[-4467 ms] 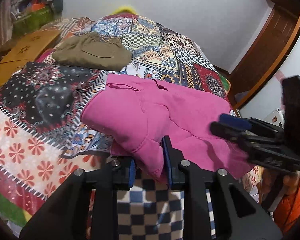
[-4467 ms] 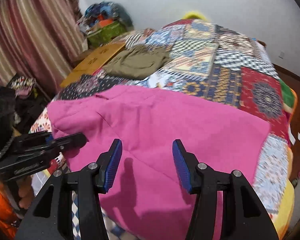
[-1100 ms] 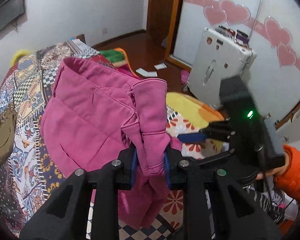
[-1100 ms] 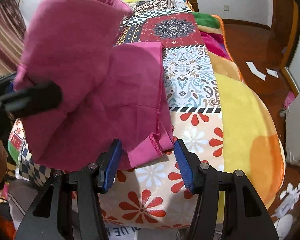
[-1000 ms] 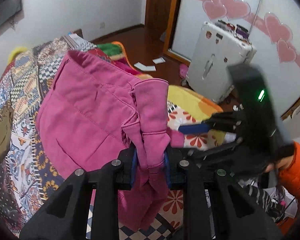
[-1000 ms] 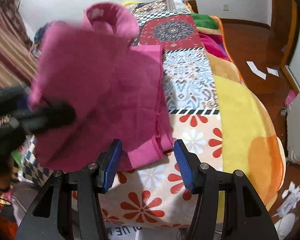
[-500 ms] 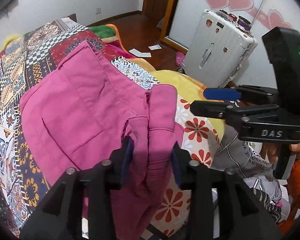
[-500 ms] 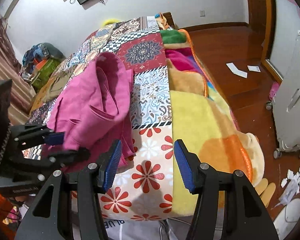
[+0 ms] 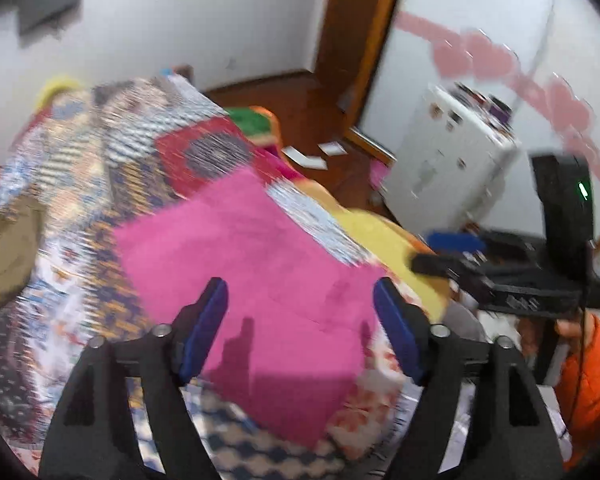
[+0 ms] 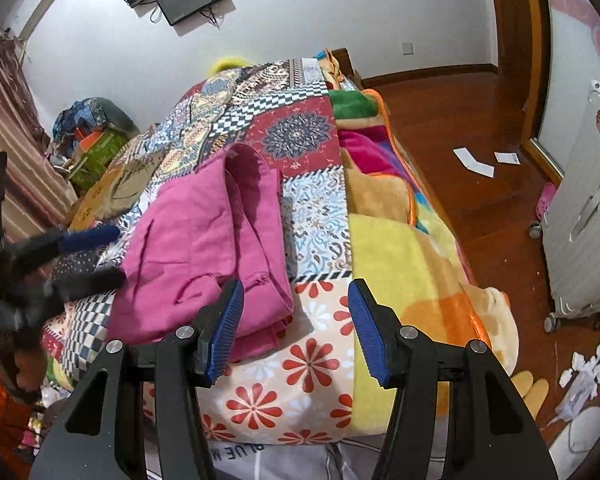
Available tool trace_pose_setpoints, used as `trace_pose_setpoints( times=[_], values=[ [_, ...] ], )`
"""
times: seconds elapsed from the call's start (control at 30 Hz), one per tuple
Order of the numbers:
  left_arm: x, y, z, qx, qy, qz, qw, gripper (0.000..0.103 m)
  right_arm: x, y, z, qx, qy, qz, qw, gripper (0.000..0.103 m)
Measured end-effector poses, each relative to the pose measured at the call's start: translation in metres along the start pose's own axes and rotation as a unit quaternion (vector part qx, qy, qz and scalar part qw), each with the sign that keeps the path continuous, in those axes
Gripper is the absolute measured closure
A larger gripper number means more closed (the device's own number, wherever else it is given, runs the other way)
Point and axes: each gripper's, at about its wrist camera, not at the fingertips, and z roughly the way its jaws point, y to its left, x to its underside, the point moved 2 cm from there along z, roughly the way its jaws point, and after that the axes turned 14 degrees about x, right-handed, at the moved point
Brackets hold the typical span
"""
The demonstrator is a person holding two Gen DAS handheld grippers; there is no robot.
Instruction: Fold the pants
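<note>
Right view shows pink pants (image 10: 204, 248) folded near bed (image 10: 400, 264) edge; left tool (image 9: 300, 312) just spread, right tool (image 10: 296, 324) apart, both empty.

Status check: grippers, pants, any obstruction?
Left gripper jaws just opened, nothing between. Right gripper open, empty. Pink pants folded on bedspread. No obstruction.

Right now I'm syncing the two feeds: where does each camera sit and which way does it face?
Left wrist: on the left gripper, angled down at the pink pants; right gripper and an orange sleeve show.
Right wrist: on the right gripper, facing along the bed; left gripper shows.
Shared: pants, bed, white suitcase.
</note>
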Motion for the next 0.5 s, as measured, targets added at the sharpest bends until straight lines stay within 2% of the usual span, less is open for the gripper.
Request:
trace_pose_setpoints(
  times=[0.1, 0.2, 0.37, 0.5],
  values=[
    [-0.010, 0.036, -0.006, -0.041, -0.009, -0.025, 0.9988, 0.025, 0.002, 0.009, 0.001, -0.010, 0.004, -0.009, 1.000, 0.051],
    [-0.018, 0.078, 0.004, -0.093, 0.003, -0.042, 0.9948, 0.025, 0.008, 0.021, 0.005, -0.021, 0.012, -0.015, 1.000, 0.051],
    [-0.024, 0.131, 0.036, -0.104, 0.052, -0.061, 0.9914, 0.025, 0.020, 0.038, 0.017, -0.035, 0.038, -0.019, 0.998, 0.051],
    [-0.023, 0.154, 0.065, -0.102, 0.087, -0.054, 0.9896, 0.025, 0.033, 0.043, 0.032, -0.028, 0.062, -0.021, 0.997, 0.051]
  ],
)
